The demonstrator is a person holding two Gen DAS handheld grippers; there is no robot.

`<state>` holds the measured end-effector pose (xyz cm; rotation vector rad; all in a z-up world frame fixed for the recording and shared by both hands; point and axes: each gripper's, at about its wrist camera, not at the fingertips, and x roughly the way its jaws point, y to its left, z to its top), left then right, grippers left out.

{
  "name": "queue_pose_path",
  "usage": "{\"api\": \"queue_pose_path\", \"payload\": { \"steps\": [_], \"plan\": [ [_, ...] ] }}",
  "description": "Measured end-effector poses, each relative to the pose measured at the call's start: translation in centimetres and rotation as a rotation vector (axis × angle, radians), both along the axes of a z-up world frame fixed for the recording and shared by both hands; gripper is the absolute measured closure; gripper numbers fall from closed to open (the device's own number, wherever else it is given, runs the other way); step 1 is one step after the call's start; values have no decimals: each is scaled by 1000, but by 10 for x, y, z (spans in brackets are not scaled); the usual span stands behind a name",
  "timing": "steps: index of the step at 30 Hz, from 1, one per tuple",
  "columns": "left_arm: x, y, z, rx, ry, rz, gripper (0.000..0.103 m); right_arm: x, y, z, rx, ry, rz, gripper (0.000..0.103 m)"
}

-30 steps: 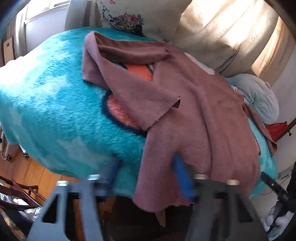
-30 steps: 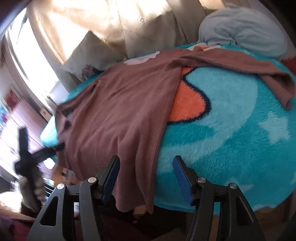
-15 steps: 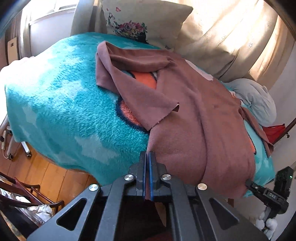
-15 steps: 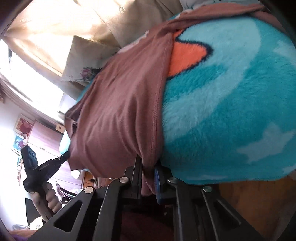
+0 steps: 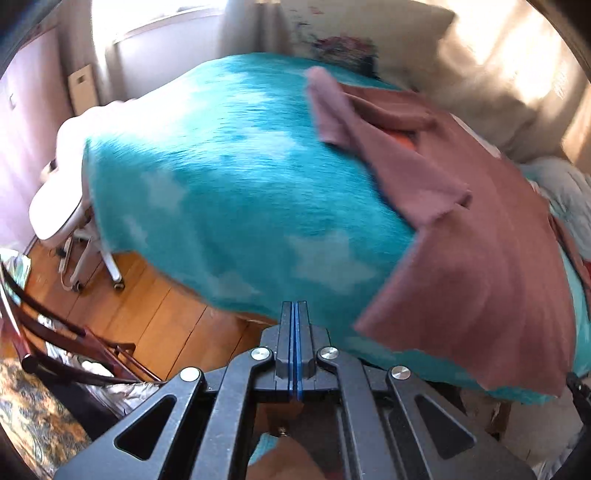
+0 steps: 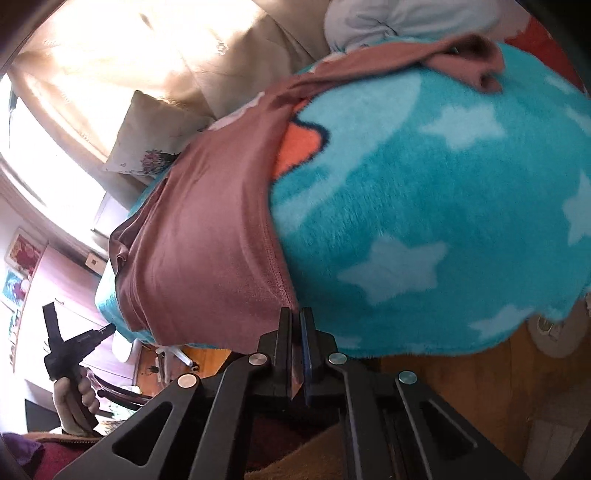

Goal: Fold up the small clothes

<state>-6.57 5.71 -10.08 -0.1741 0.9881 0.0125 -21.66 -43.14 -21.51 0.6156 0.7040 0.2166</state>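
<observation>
A dusty-pink long-sleeved shirt (image 5: 480,236) lies spread on a teal fleece blanket (image 5: 240,177) with pale stars; its hem hangs over the near edge. My left gripper (image 5: 295,310) is shut with nothing between its pads, to the left of the hem corner. In the right wrist view the shirt (image 6: 207,236) drapes over the blanket (image 6: 424,206), and my right gripper (image 6: 295,314) is shut on the shirt's right hem corner. The left gripper also shows there (image 6: 107,328), held in a hand, apart from the cloth.
A floral cushion (image 5: 354,40) and beige curtain (image 5: 491,66) lie behind the blanket. A pale blue bundle (image 6: 399,18) sits at the far end. Wooden floor (image 5: 147,306), a white wheeled stand (image 5: 74,229) and a dark chair (image 5: 66,350) are at the left.
My left gripper has lost the hem and swung left, now shut on nothing. My right gripper still grips the hem corner, and the shirt has shifted toward it.
</observation>
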Motion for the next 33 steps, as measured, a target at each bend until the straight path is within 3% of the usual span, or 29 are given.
{"api": "queue_pose_path", "payload": {
  "steps": [2,4,5,6,7,9,10,16,20,21,22,24,27,29,33],
  "plan": [
    [-3,13,7,0,-35,31,103,0,-10,8,-11,3,-12,94],
    [-2,16,19,10,-76,43,100,-2,-30,15,23,-29,-61,84],
    [-1,14,25,12,-92,42,96,-1,-48,18,51,-49,-100,65],
    [2,11,32,7,-107,37,83,0,-60,22,79,-71,-144,44],
    [6,7,39,-6,-126,27,64,4,-75,27,109,-102,-186,32],
    [10,-1,51,-34,-171,9,47,21,-102,36,174,-159,-265,30],
    [14,-9,57,-48,-190,-3,43,30,-114,38,208,-165,-295,30],
    [31,-50,68,-111,-201,-103,42,96,-184,24,428,-164,-469,30],
    [38,-74,67,-95,-186,-148,42,108,-216,14,539,-159,-572,32],
    [39,-78,66,-94,-184,-153,42,107,-222,15,536,-155,-611,38],
    [41,-80,66,-93,-182,-158,42,106,-233,15,525,-159,-650,60],
    [45,-82,65,-102,-177,-159,41,109,-243,22,447,-136,-685,94],
    [51,-79,64,-126,-174,-152,41,109,-249,52,283,-142,-750,94],
    [54,-76,63,-139,-176,-145,41,111,-237,90,150,-200,-774,94],
    [57,-70,58,-148,-175,-140,41,142,-180,168,-66,-311,-659,94]
  ]
}}
